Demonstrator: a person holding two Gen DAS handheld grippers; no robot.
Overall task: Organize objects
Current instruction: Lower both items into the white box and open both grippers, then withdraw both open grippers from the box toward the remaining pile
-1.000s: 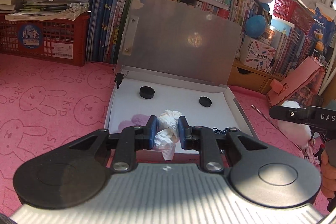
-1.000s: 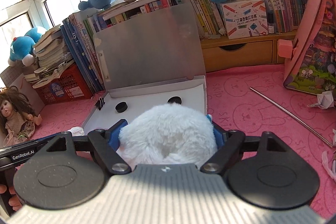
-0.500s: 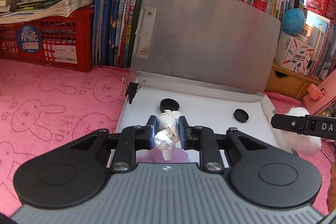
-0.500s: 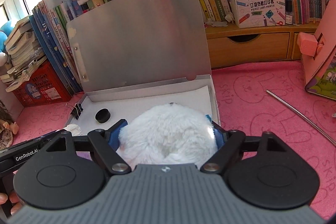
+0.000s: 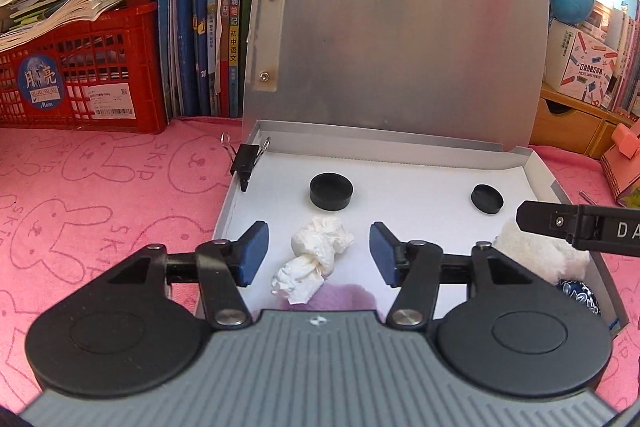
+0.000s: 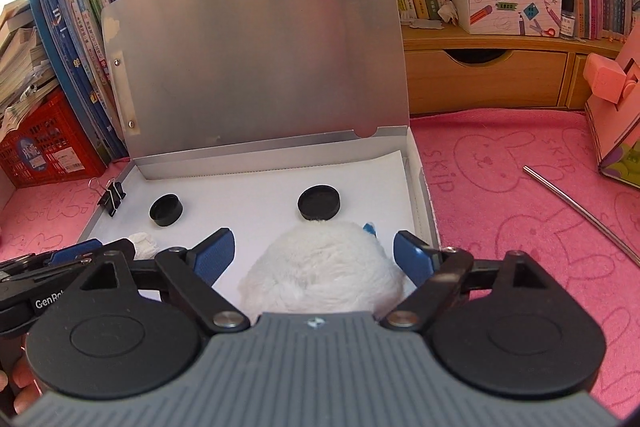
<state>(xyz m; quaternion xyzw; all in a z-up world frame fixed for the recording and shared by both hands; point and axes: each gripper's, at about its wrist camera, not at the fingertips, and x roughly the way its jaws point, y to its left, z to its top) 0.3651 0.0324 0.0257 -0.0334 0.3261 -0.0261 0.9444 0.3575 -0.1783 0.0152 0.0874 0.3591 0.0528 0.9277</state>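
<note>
An open grey file box (image 5: 536,171) with a raised lid lies on the pink cloth. My left gripper (image 5: 318,253) is open over the box; a crumpled white tissue (image 5: 314,257) lies free between its pads. My right gripper (image 6: 314,253) is open over the box's right side, and a fluffy white ball (image 6: 320,271) sits between its pads, apart from them. The ball also shows in the left wrist view (image 5: 536,255). Two black caps (image 5: 331,192) (image 5: 487,199) lie in the box. A black binder clip (image 5: 245,163) sits on its left wall.
A red crate (image 5: 80,83) and upright books (image 5: 208,7) stand behind the box. A wooden drawer unit (image 6: 488,79) is at the back right. A metal rod (image 6: 580,211) lies on the cloth at right, beside a pink box (image 6: 616,123).
Both grippers moved forward over the box and opened. The left let go of the tissue and the right let go of the fluffy ball; both things now rest in the box.
</note>
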